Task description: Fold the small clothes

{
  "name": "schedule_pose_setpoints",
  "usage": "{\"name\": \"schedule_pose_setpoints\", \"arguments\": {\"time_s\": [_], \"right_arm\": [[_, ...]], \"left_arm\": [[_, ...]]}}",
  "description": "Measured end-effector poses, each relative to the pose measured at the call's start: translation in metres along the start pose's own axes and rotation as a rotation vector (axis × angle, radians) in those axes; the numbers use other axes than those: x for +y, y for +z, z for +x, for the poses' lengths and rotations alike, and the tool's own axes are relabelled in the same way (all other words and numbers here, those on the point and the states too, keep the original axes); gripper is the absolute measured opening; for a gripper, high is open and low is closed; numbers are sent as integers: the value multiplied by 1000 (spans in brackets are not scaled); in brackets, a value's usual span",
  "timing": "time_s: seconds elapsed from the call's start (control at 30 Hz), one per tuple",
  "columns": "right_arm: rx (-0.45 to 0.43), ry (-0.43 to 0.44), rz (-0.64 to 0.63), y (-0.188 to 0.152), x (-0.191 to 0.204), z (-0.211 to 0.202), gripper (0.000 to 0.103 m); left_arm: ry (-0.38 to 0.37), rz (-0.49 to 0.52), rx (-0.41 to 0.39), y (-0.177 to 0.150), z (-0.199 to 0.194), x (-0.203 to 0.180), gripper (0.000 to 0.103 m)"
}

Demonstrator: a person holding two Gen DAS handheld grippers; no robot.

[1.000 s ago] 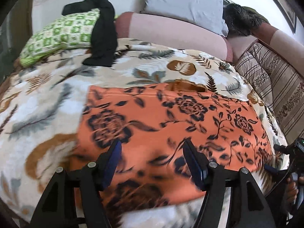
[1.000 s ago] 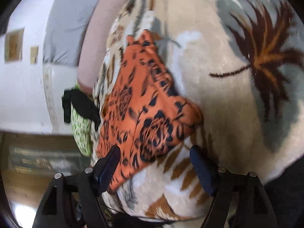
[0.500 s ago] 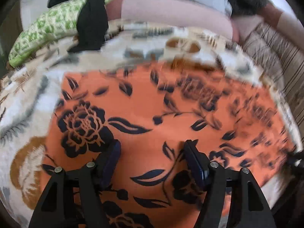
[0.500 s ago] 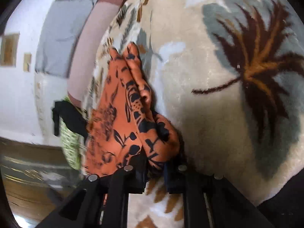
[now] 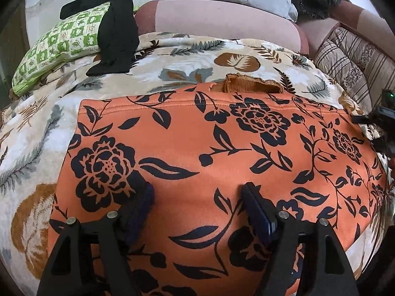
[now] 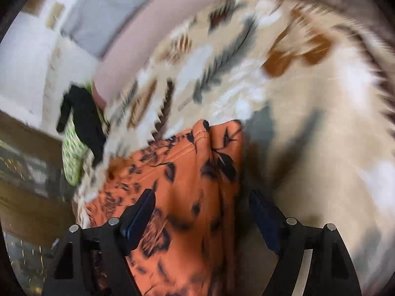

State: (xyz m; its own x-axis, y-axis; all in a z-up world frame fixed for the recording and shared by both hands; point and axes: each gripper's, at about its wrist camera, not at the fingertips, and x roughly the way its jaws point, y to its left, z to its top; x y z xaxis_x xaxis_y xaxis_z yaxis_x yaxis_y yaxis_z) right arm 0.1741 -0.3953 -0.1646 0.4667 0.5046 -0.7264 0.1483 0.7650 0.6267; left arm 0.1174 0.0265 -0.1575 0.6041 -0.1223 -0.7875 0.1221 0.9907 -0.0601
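Orange floral garment (image 5: 209, 153) beneath both grippers (left (image 5: 197, 212), right (image 6: 202, 219)), jaws just opened wide, gripping nothing.

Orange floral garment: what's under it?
The orange floral garment lies on the leaf-print blanket, which shows around it. A ribbed brown piece pokes out at its far edge. Anything else beneath is covered.

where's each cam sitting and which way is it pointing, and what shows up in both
Left wrist: rides the left gripper, angled down over the orange floral garment spread on the leaf-print blanket; its two open fingers show, and the other gripper's edge at far right.
Right wrist: rides the right gripper, tilted and blurred, looking down at the garment's bunched end; its open fingers straddle the cloth.
Shared: the garment, the blanket, the green pillow with the black cloth draped over it.
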Motion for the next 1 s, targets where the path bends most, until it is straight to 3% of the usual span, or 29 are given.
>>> {"name": "schedule_pose_setpoints", "arguments": {"time_s": [0.03,0.07,0.1,0.17,0.23,0.33,0.5,0.57,0.6,0.67,0.77,0.87,0.9,0.93,1.0], "right_arm": [[-15,15,-3,4,3,1,63],[-16,43,13,7,4,-1,31],[-36,79,41,9,4,-5,12],[-125,67,10,5,9,-24,12],[-87,29,80,1,-12,-7,12],[-119,107,167,-6,-29,-8,24],[-189,84,144,-9,-23,-38,27],[-101,2,162,-1,-28,-17,27],[-73,17,201,1,-35,-10,26],[-103,-4,167,3,-25,-21,27],[-204,-104,49,-3,9,-51,27],[-239,-14,-49,-21,46,-76,31],[-227,8,-70,-28,57,-70,46],[-205,30,-102,-37,64,-66,77],[-146,18,-118,-50,59,-49,92]], "left_arm": [[-4,1,-3,0,0,1,76],[-11,3,-6,-1,0,2,76],[-15,6,-9,-1,0,2,76],[-17,11,-18,-2,1,3,77],[-15,13,-21,-2,3,3,78],[-30,0,-9,0,2,6,78],[-24,0,-10,1,5,5,81],[-18,-2,-4,3,5,4,81],[-19,-2,5,4,4,4,81],[-54,-40,16,8,-6,10,81],[-86,-106,-21,10,-30,24,81],[-88,-157,-60,-1,-53,43,81],[-97,-172,-47,-5,-54,48,81],[-110,-194,-16,-11,-51,55,81],[-136,-268,56,-24,-43,73,77]]}}
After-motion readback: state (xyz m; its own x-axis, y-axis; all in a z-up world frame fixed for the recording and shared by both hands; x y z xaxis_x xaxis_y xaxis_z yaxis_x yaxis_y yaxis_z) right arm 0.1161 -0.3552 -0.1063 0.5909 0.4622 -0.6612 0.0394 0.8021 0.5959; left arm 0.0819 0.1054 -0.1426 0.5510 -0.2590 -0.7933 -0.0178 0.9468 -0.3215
